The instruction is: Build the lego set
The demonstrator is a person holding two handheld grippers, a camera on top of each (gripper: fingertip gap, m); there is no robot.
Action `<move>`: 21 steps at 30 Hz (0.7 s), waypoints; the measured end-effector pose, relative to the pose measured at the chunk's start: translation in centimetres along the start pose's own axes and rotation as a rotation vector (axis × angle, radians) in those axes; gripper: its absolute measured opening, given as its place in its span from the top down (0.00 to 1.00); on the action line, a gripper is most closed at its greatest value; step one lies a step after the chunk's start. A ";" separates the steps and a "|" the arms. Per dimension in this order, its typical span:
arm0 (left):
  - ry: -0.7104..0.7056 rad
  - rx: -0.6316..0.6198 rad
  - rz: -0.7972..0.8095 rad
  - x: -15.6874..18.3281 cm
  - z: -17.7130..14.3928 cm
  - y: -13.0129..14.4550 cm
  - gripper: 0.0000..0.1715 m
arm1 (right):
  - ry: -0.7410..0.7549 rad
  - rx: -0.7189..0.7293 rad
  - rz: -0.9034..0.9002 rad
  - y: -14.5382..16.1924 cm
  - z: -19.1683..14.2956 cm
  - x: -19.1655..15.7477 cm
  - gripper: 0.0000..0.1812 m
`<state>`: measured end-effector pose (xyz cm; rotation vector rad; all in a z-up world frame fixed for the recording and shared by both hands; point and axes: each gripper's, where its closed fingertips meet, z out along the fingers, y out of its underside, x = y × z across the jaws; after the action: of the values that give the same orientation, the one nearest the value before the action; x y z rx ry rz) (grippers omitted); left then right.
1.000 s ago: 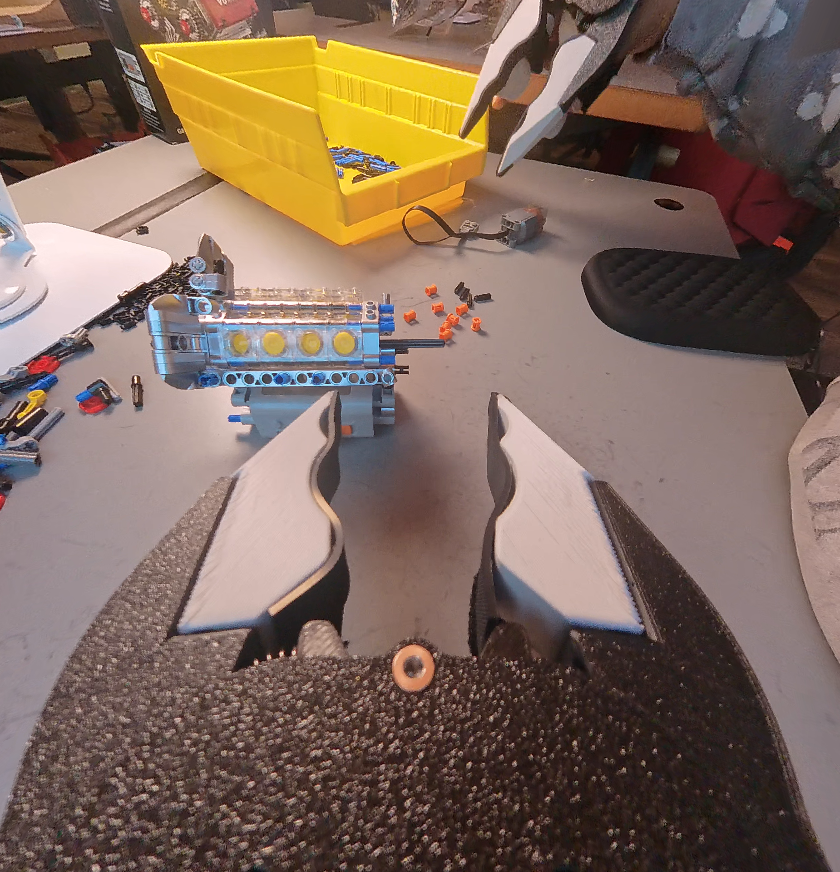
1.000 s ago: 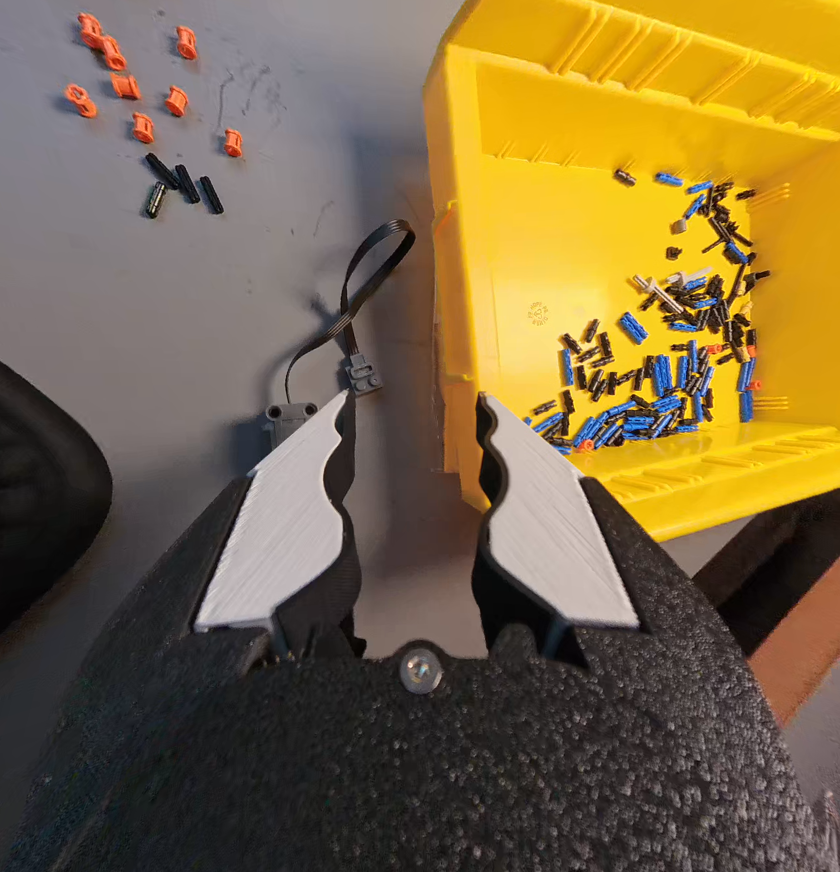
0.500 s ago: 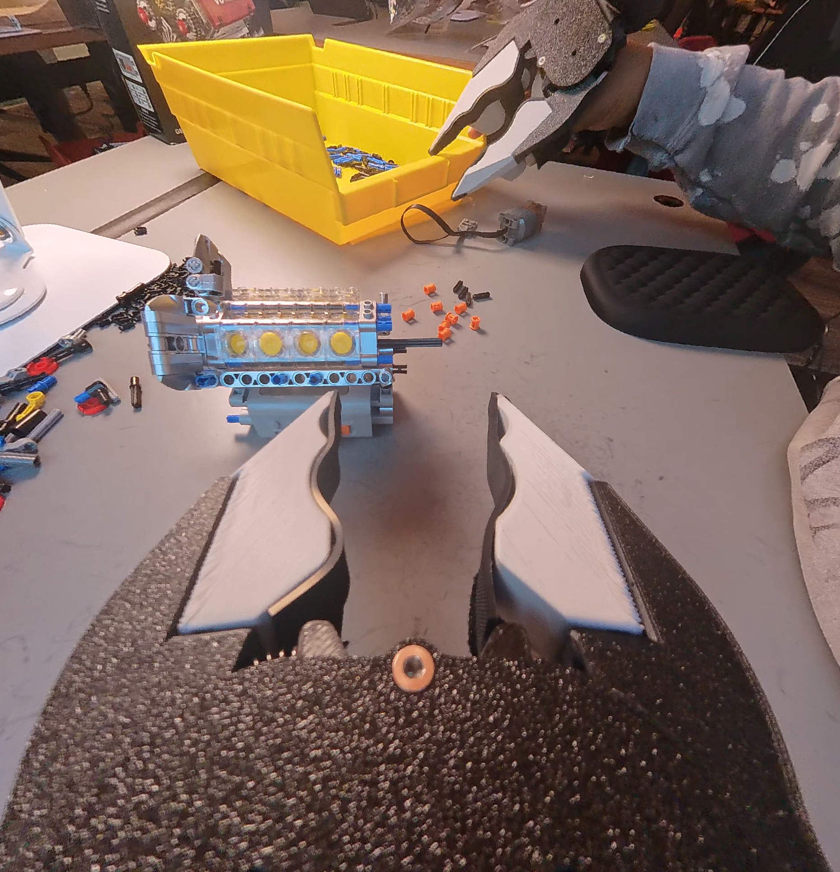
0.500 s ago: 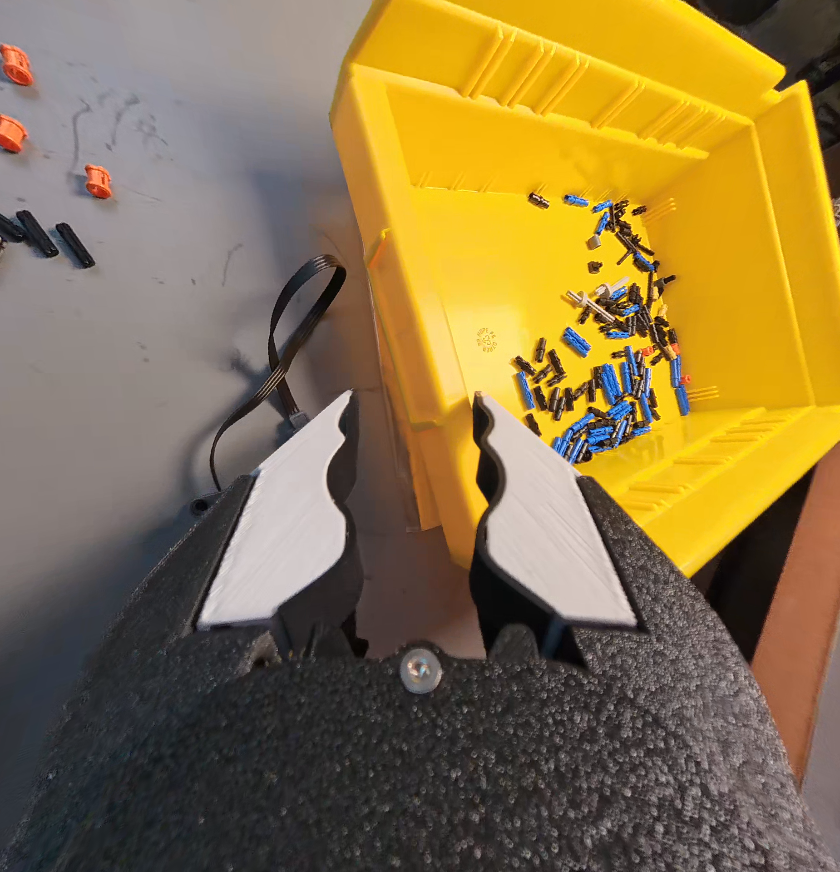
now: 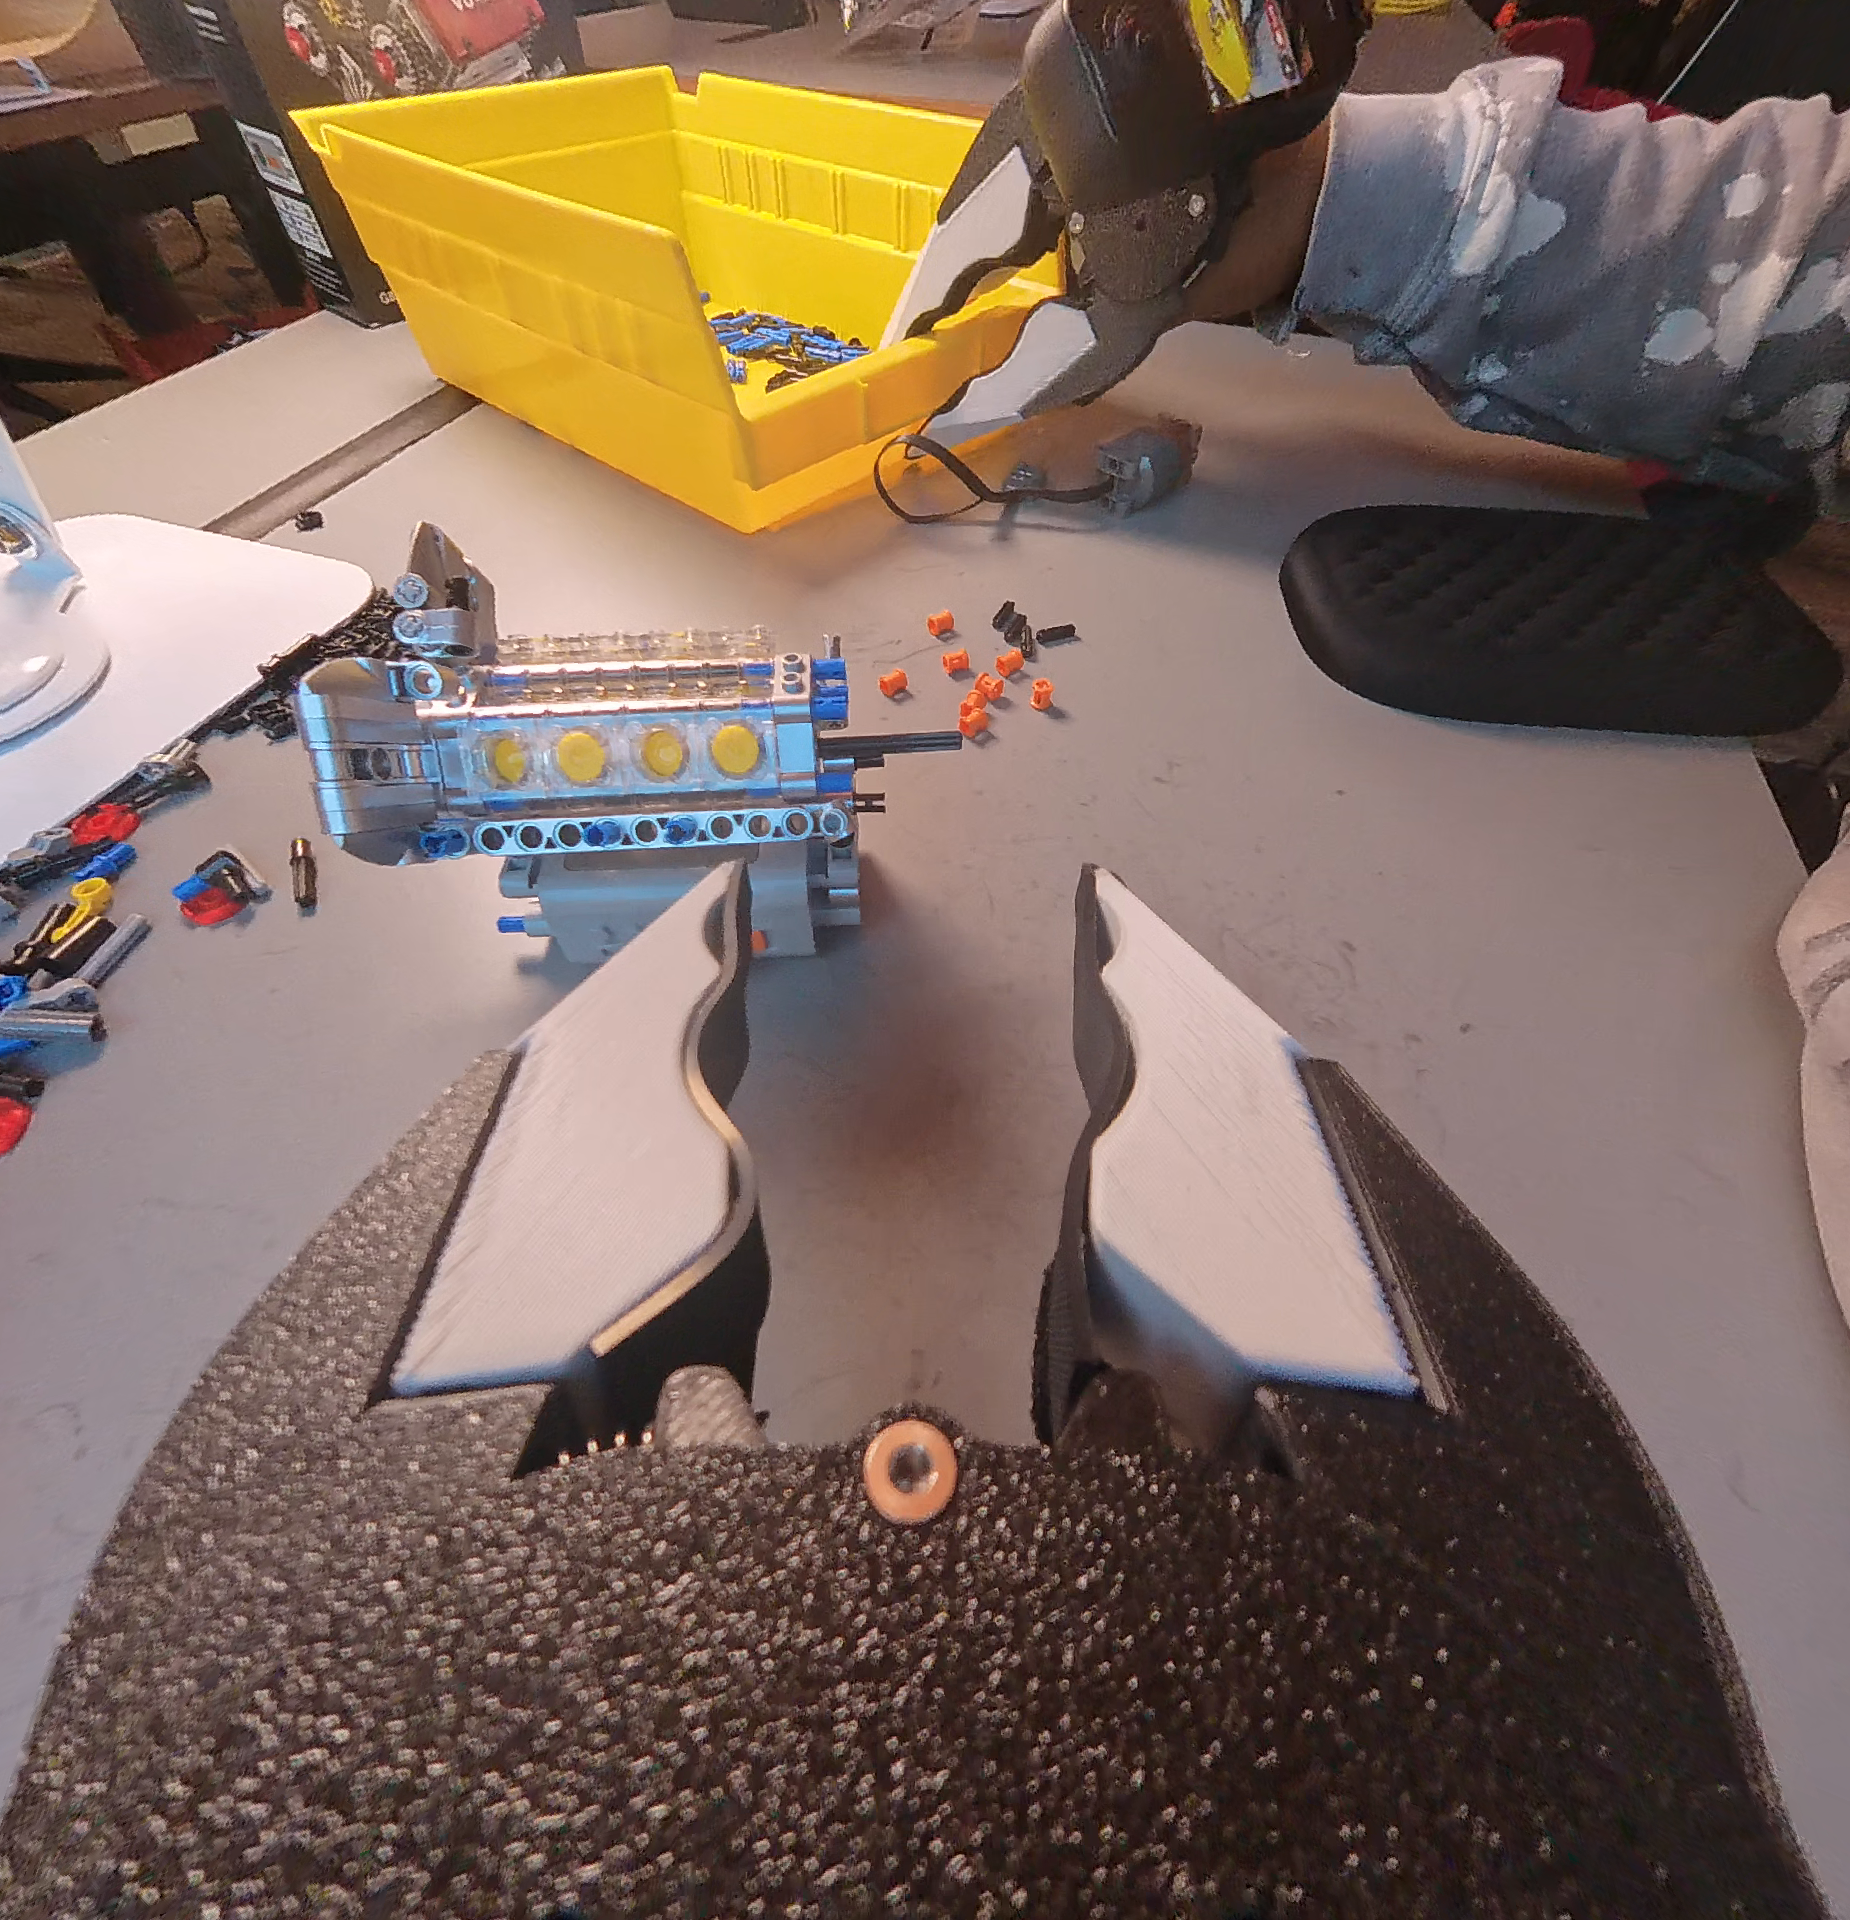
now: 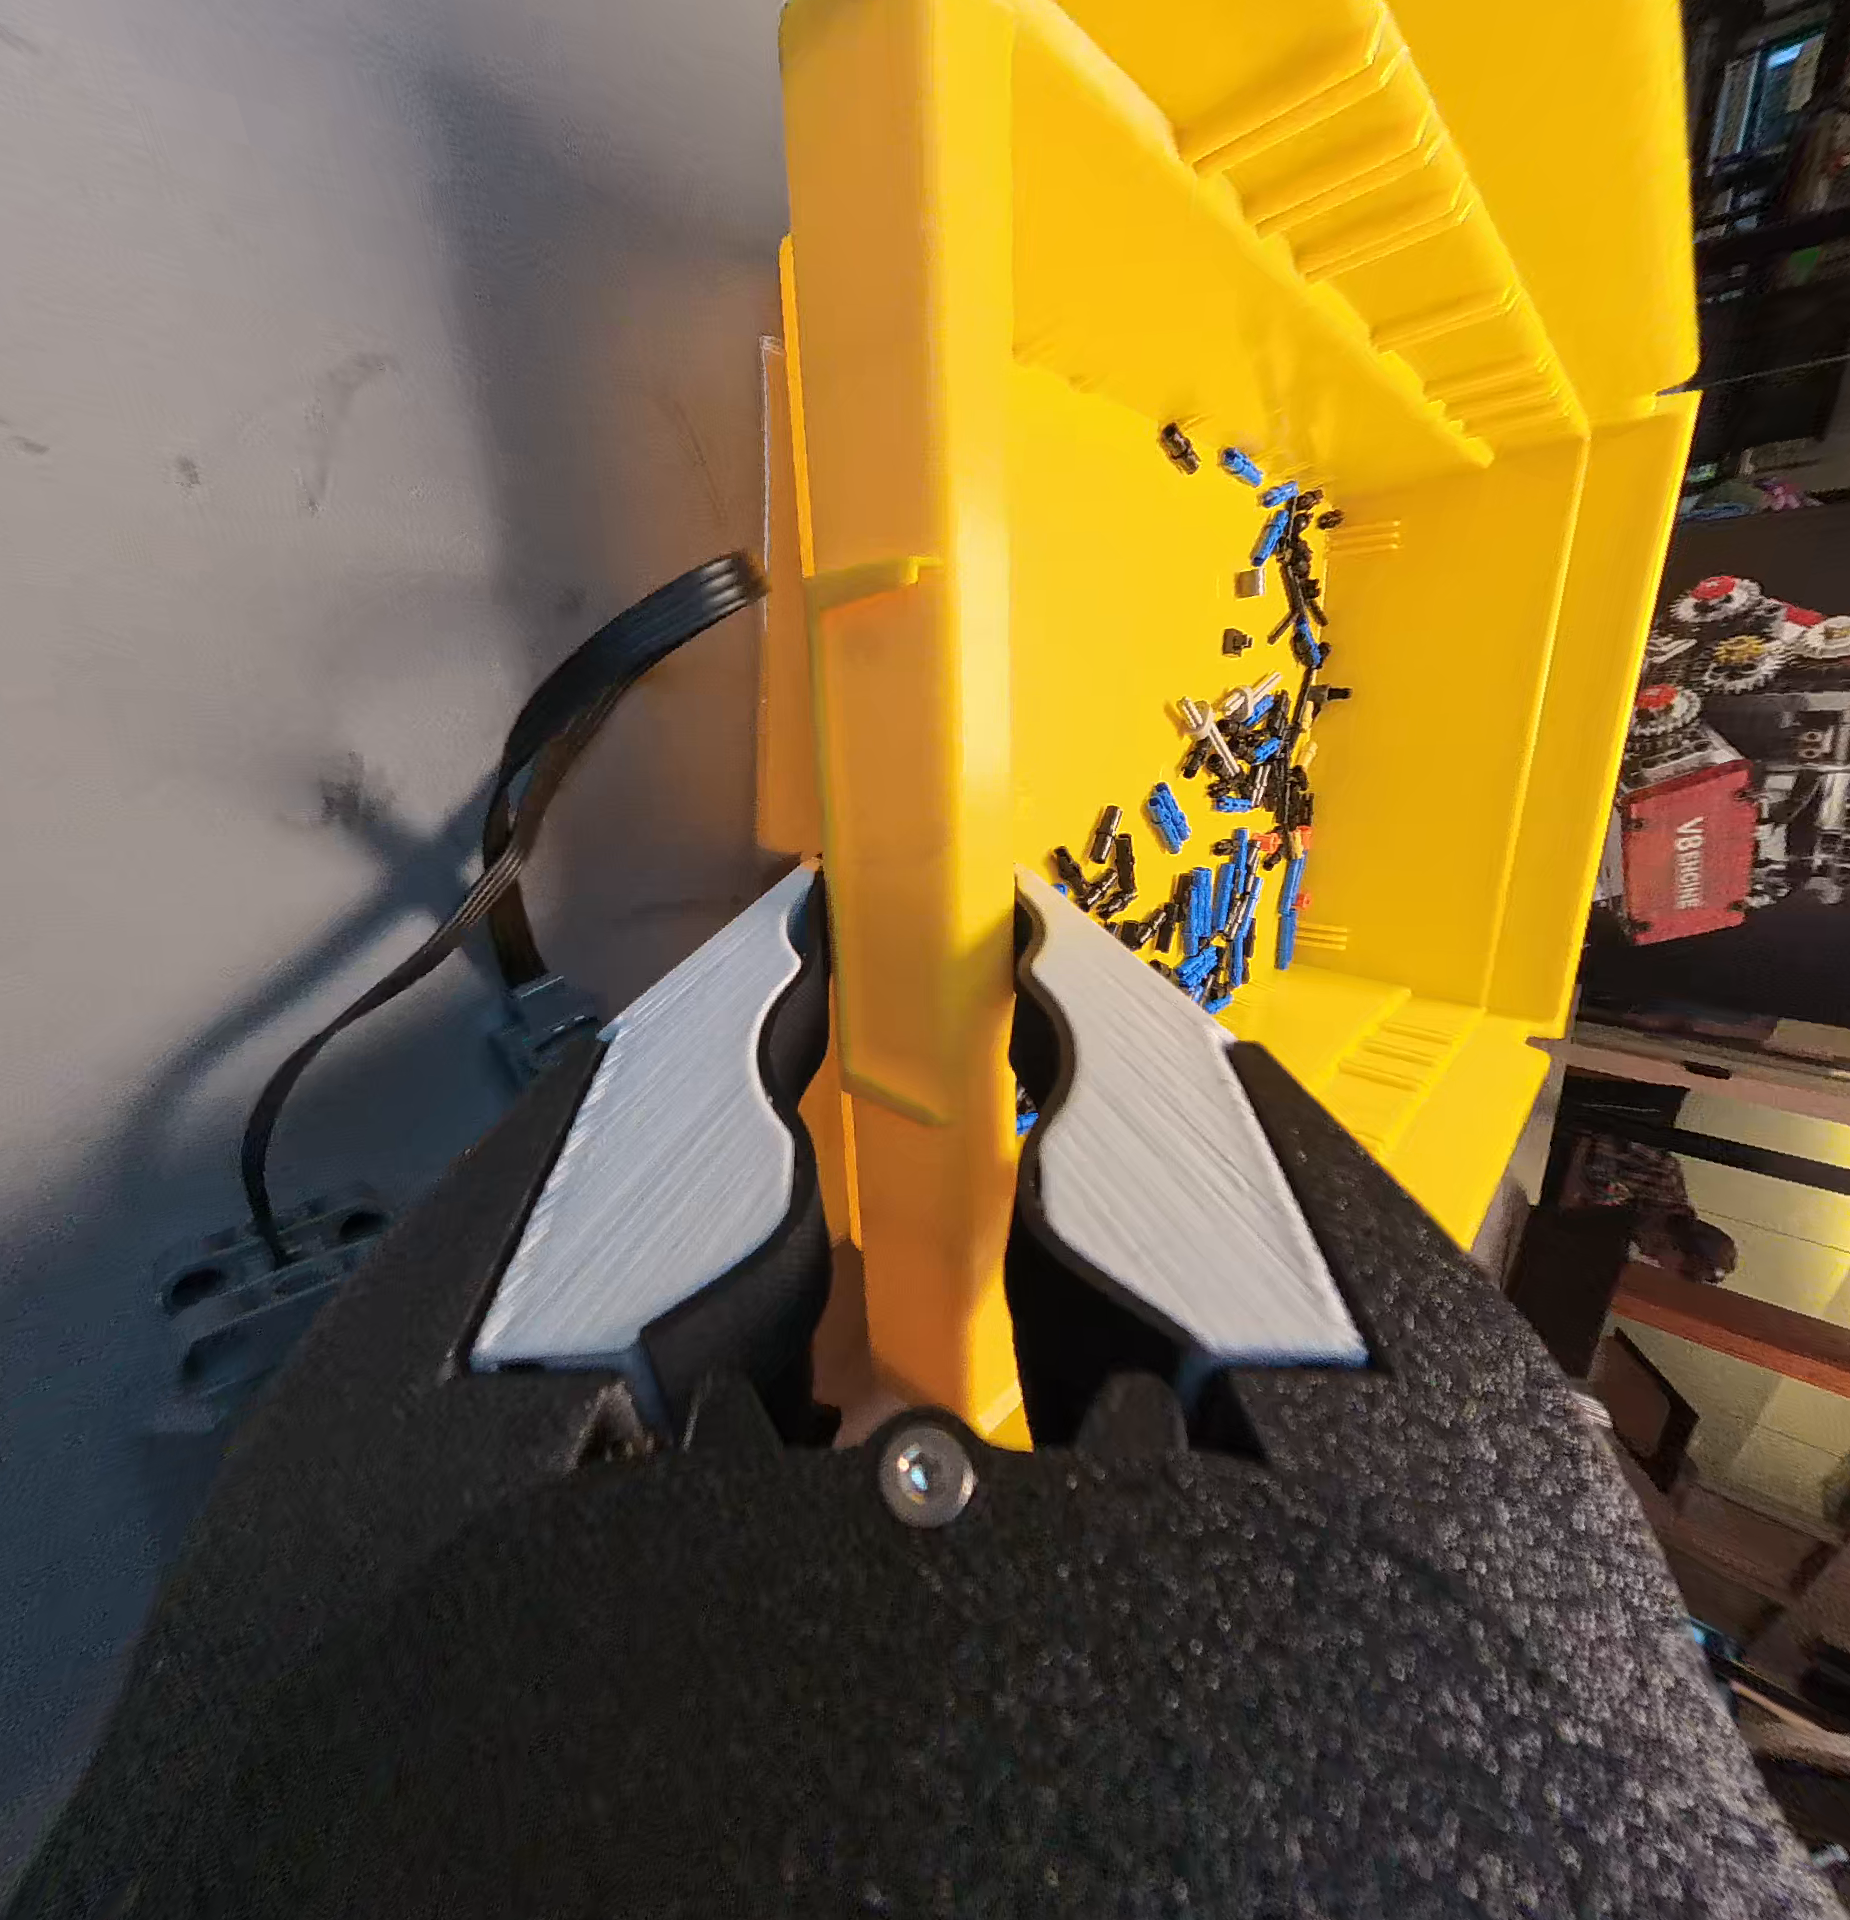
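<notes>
Right gripper (image 6: 916, 883) straddling yellow bin (image 6: 900, 312) front wall, grip uncertain, blue and black pins (image 6: 1227, 831) inside, left gripper (image 5: 910, 883) wide apart, empty, beside engine model (image 5: 588, 758) mid-tabletop (image 5: 1264, 935).

Grey table (image 5: 1264, 904), scuffed and marked, filled the near and middle ground under warm indoor light. At far left stood a dark wooden table (image 5: 90, 109) over a dim brownish floor (image 5: 204, 249). Propped beside it was a black printed box (image 5: 308, 125), seen again at right in the right wrist view (image 6: 1752, 769). On the left edge rested a white stand base (image 5: 173, 613). At right lay a black textured pad (image 5: 1555, 623), with grey fabric (image 5: 1846, 1091) nearer. Beyond the table edge ran a brown wooden shelf (image 6: 1731, 1340), and dark cluttered shelving (image 6: 1794, 114) filled the far corner.
</notes>
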<state>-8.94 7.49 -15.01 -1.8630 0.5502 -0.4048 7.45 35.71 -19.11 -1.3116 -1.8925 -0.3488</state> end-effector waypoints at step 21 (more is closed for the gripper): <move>0.024 -0.031 0.040 0.7 0.4 0.4 0.65 | -0.045 0.113 -0.078 -1.9 -4.1 4.1 0.83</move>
<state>-8.22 7.26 -15.47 -1.8756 0.6121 -0.3938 6.99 35.07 -13.08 -1.1815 -1.9752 -0.2499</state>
